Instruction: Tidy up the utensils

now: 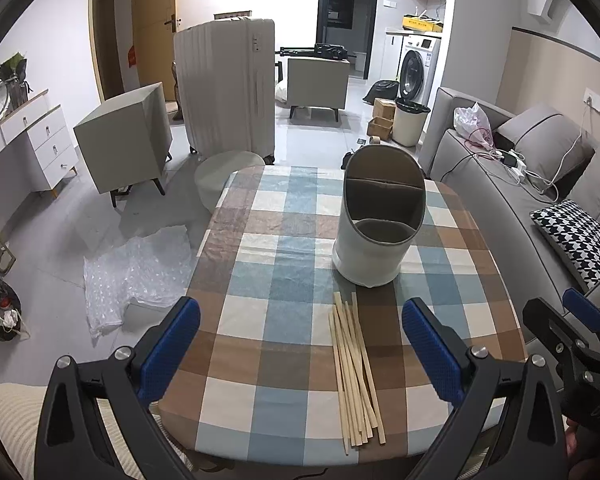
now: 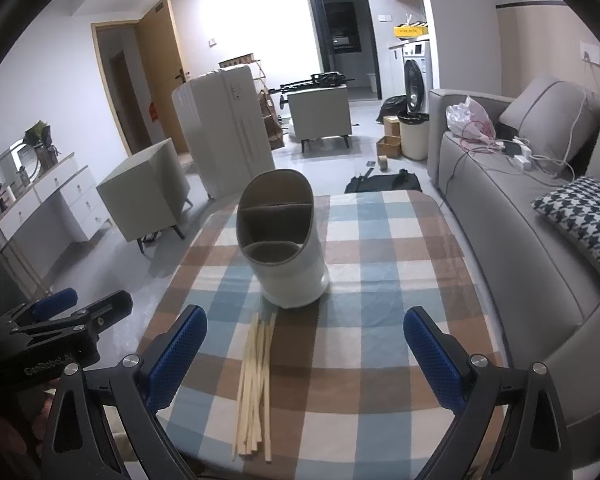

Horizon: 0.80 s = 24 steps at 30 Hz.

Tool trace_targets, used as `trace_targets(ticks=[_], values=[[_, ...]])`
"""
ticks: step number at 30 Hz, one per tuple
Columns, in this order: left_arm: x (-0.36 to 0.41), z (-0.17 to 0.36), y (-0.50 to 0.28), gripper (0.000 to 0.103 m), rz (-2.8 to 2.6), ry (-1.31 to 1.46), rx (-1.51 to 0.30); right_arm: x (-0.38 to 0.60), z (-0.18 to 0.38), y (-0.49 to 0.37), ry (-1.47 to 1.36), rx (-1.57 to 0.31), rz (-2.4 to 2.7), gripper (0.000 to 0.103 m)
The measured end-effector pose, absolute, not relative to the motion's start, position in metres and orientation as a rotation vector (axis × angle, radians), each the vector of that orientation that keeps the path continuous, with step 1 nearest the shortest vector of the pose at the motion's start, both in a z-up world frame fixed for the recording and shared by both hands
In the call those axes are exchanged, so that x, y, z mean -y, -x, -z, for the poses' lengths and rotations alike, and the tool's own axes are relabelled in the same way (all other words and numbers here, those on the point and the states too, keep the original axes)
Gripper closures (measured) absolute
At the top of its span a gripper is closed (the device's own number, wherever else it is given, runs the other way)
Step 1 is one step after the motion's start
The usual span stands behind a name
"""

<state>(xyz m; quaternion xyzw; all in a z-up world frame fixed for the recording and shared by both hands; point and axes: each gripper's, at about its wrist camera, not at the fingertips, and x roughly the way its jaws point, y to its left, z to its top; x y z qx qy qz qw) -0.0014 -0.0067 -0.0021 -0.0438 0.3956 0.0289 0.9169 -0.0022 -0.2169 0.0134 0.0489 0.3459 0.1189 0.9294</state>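
Note:
A bundle of several pale wooden chopsticks [image 1: 354,372] [image 2: 255,390] lies flat on the checked tablecloth near the table's front edge. Just behind it stands a white utensil holder [image 1: 378,220] [image 2: 286,240] with grey divided compartments, all empty as far as I see. My left gripper [image 1: 300,344] hovers open above the front of the table, the chopsticks between its blue fingers. My right gripper [image 2: 304,344] is open too, with the chopsticks near its left finger; its tip also appears at the right edge of the left wrist view. Neither holds anything.
The table [image 1: 276,256] is small, with a grey sofa [image 1: 512,184] close on its right holding a patterned cushion and cables. On the floor at left lie bubble wrap [image 1: 136,272], a round stool, grey cabinets and a white suitcase [image 1: 226,88].

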Motion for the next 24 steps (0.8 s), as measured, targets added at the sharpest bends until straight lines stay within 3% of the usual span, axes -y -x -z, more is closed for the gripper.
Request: trace_targets(ticks=[24], values=[[0.0063,0.0040,0.0009,0.004,-0.059,0.090,-0.811,0.2194,-0.0144,0.0012,-0.103,-0.710,-0.233,0.003]])
